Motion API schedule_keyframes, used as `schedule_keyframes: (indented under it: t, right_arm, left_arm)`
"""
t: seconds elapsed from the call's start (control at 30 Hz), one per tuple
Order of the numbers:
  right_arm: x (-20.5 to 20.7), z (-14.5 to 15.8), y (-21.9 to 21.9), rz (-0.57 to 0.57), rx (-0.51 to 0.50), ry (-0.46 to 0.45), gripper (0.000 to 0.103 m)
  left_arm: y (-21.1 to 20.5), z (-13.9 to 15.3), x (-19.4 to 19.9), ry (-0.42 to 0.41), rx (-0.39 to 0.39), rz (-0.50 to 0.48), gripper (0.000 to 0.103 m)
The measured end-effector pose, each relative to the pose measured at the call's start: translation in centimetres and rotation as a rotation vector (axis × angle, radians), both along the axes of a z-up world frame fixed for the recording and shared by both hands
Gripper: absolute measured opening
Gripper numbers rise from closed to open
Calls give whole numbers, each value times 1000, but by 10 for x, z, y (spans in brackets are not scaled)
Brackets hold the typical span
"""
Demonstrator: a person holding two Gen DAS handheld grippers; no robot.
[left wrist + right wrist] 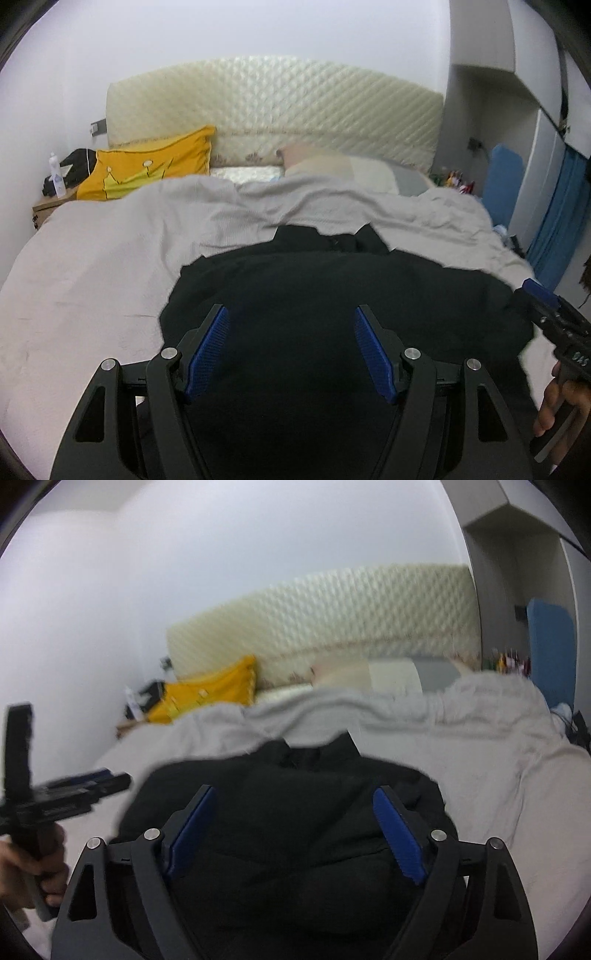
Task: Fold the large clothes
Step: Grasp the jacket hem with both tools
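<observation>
A large black garment [332,280] [280,849] lies bunched on the grey bedspread [92,258] [498,775] at the near end of the bed. My left gripper [291,312] hovers over the garment's middle, its blue pads wide apart and nothing pinched between them. My right gripper [295,790] is also over the cloth, open, with its pads clear of the fabric. The right gripper [543,295] shows at the garment's right edge, held by a hand [554,402]. In the blurred right wrist view, the left gripper [92,779] sits off the garment's left edge.
A quilted cream headboard [273,103] stands at the far end, with a yellow pillow [147,166] and pale pillows [340,166] before it. A nightstand with a bottle [55,177] is at far left. A blue panel [502,181] and cupboards line the right wall.
</observation>
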State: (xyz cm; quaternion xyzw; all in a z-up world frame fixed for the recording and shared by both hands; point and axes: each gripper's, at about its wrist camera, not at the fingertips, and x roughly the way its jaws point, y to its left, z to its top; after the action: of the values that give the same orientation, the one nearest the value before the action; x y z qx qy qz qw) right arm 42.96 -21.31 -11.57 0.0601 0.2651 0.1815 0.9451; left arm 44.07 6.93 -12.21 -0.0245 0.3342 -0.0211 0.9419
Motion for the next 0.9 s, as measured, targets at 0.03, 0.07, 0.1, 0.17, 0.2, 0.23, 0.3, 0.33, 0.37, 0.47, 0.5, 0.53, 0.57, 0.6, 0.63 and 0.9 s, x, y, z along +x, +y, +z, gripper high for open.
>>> schedule_keyframes:
  t: [0.03, 0.07, 0.1, 0.17, 0.2, 0.23, 0.3, 0.33, 0.37, 0.47, 0.5, 0.53, 0.57, 0.6, 0.63, 0.9]
  right_arm:
    - [7, -12, 0, -8, -13, 12, 84]
    - [16, -28, -1, -19, -22, 27, 84]
    - [21, -38, -2, -22, -25, 38, 84]
    - [31, -55, -2, -16, -33, 45, 84]
    - [33, -60, -2, -11, -36, 36, 84]
    - [35, -64, 0, -7, -37, 26, 85]
    - [43, -69, 3, -4, -29, 23, 85]
    - [48, -71, 5, -2, -21, 27, 85]
    - [54, -75, 8, 3, -14, 33, 86]
    - [69, -85, 14, 20, -18, 56, 87]
    - [72, -87, 16, 21, -21, 60, 87]
    - [75, -90, 18, 22, -24, 63, 87]
    - [79, -94, 20, 24, -36, 69, 87]
    - [81, -96, 21, 25, -45, 74, 87]
    - [84, -99, 22, 26, -50, 79, 87]
    - [76, -88, 13, 65, -38, 153, 87]
  left_arm:
    - [-1, -10, 8, 11, 8, -2, 70]
    - [-4, -19, 15, 19, 16, -7, 70]
    - [-5, -27, 22, 26, 26, -10, 70]
    - [-7, -42, 33, 27, 39, -15, 71]
    - [-8, -47, 37, 23, 43, -15, 71]
    - [-8, -52, 42, 21, 48, -15, 71]
    - [-9, -59, 50, 27, 62, -14, 71]
    - [-9, -61, 53, 26, 69, -15, 71]
    - [-9, -63, 55, 25, 75, -15, 71]
    - [-3, -71, 65, 26, 61, -12, 72]
    - [-2, -74, 69, 27, 57, -13, 73]
    - [-1, -77, 71, 27, 53, -13, 73]
    - [0, -79, 74, 28, 52, -14, 74]
    - [0, -82, 76, 29, 55, -15, 74]
    - [-1, -85, 78, 29, 57, -13, 74]
    - [6, -72, 61, 33, 20, -1, 74]
